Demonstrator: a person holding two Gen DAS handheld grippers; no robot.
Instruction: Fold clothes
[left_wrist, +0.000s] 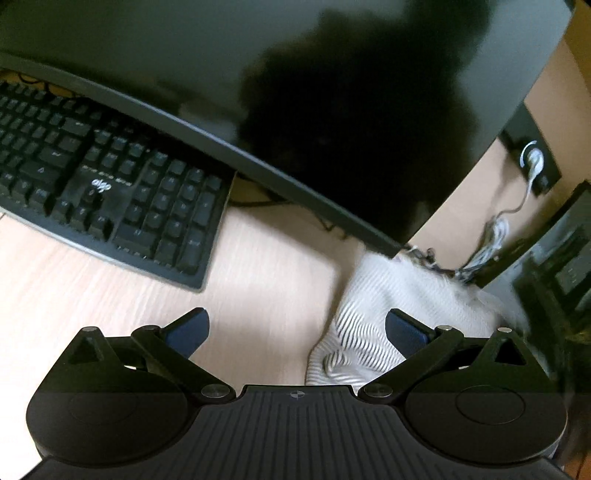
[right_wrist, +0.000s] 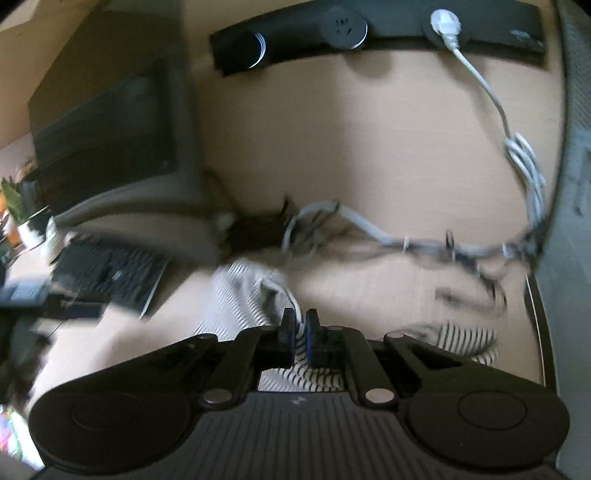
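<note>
My right gripper (right_wrist: 300, 332) pinches the striped cloth (right_wrist: 240, 295); cables (right_wrist: 369, 225) lie ahead. My left gripper (left_wrist: 297, 328) is spread, keyboard (left_wrist: 110, 184) ahead-left, monitor (left_wrist: 295, 92) looming above.

Pale wooden desk (left_wrist: 258, 258), dark monitor (left_wrist: 221, 74)

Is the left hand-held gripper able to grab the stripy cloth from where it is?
Probably yes. The left hand-held gripper is open and empty, the striped garment lies right by one of its fingers, and only bare desk lies between. The keyboard sits off to the other side.
</note>
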